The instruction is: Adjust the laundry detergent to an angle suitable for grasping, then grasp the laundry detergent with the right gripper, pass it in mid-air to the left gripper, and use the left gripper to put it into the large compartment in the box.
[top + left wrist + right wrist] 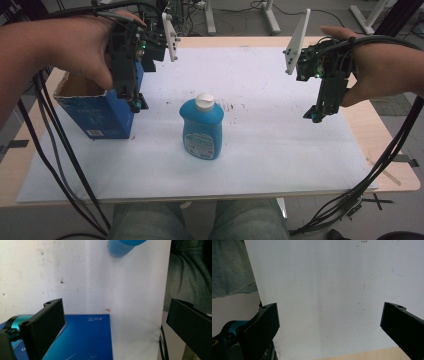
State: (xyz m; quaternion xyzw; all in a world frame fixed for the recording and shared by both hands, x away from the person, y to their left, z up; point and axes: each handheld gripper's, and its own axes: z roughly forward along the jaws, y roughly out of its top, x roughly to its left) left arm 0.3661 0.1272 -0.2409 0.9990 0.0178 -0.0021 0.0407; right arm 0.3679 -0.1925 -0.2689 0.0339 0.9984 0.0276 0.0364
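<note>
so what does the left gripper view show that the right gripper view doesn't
The left gripper view alone shows the dark blue cardboard box below the open left gripper, and the rounded edge of the blue plastic bottle at the top.

The right gripper view alone shows a strip of the light wooden table past the sheet's edge, beneath the open right gripper.

Both show the white paper sheet, marked with small specks, two black jaws standing wide apart with nothing between them, and grey-green trouser fabric at one side.
</note>
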